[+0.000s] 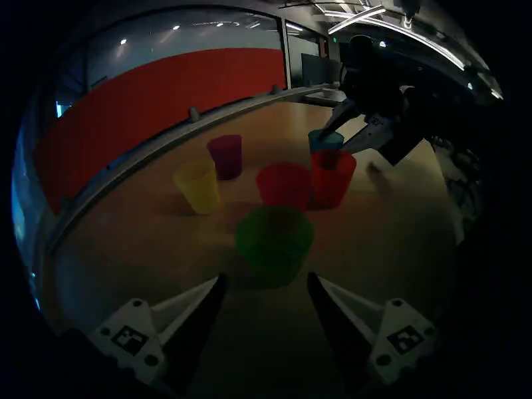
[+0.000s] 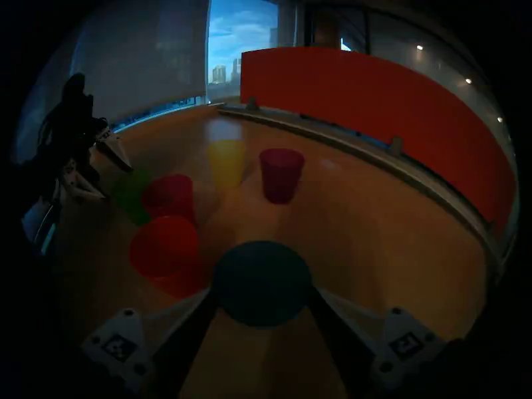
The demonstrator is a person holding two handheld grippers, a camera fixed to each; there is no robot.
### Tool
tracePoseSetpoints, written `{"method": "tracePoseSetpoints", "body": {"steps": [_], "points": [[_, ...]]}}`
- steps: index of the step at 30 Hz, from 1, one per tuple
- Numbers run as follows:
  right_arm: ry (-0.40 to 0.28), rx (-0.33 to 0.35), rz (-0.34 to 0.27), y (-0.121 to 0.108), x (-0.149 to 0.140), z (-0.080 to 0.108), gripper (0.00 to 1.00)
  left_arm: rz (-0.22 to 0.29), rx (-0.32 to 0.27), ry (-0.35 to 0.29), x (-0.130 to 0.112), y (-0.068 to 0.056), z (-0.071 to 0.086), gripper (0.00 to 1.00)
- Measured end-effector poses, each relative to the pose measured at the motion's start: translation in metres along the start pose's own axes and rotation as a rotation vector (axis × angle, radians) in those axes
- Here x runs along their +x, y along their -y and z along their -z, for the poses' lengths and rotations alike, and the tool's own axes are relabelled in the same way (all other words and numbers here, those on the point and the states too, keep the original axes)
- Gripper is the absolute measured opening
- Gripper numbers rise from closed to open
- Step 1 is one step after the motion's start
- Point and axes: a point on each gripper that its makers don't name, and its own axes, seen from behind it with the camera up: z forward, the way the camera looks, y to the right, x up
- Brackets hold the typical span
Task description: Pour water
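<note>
A green cup (image 1: 274,243) stands on the wooden table just beyond the tips of my left gripper (image 1: 266,289), whose fingers are spread open and do not press on it. My right gripper (image 2: 261,296) is shut on a teal cup (image 2: 261,282) that sits between its fingers. From the left gripper view, that teal cup (image 1: 326,139) is held by the far right gripper (image 1: 346,130) just behind a red cup (image 1: 330,176). A second red cup (image 1: 284,185) stands beside it. Whether any cup holds water cannot be made out in the dim light.
A yellow cup (image 1: 197,185) and a purple cup (image 1: 226,155) stand farther back near the table's raised edge (image 1: 166,136). A red partition (image 2: 372,100) runs behind it. The two red cups (image 2: 165,249) (image 2: 170,193) lie left of my right gripper, with the green cup (image 2: 133,193) beyond them.
</note>
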Motion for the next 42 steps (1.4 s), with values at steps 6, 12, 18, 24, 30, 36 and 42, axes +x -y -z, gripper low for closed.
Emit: {"method": "tracePoseSetpoints", "body": {"steps": [6, 12, 18, 24, 30, 36, 42], "points": [[-0.001, -0.006, -0.010, 0.000, -0.003, 0.008, 0.98, 0.012, 0.023, -0.004, -0.002, 0.005, 0.007, 0.89], [-0.010, -0.027, -0.016, 0.001, -0.008, 0.024, 0.99, 0.034, 0.045, -0.024, -0.002, 0.006, 0.018, 0.89], [-0.030, -0.062, -0.026, 0.002, -0.013, 0.047, 1.00, 0.078, 0.076, -0.058, 0.001, 0.009, 0.029, 0.89], [-0.066, -0.097, -0.046, 0.002, -0.012, 0.069, 1.00, 0.129, 0.122, -0.113, 0.006, 0.012, 0.042, 0.89], [-0.101, -0.130, -0.069, 0.001, -0.012, 0.088, 1.00, 0.166, 0.177, -0.162, 0.008, 0.020, 0.059, 0.89], [-0.155, -0.183, -0.092, -0.004, -0.005, 0.105, 1.00, 0.197, 0.253, -0.228, 0.016, 0.033, 0.076, 0.89], [-0.221, -0.254, -0.109, -0.010, 0.005, 0.118, 1.00, 0.230, 0.325, -0.285, 0.016, 0.042, 0.087, 0.89]]}}
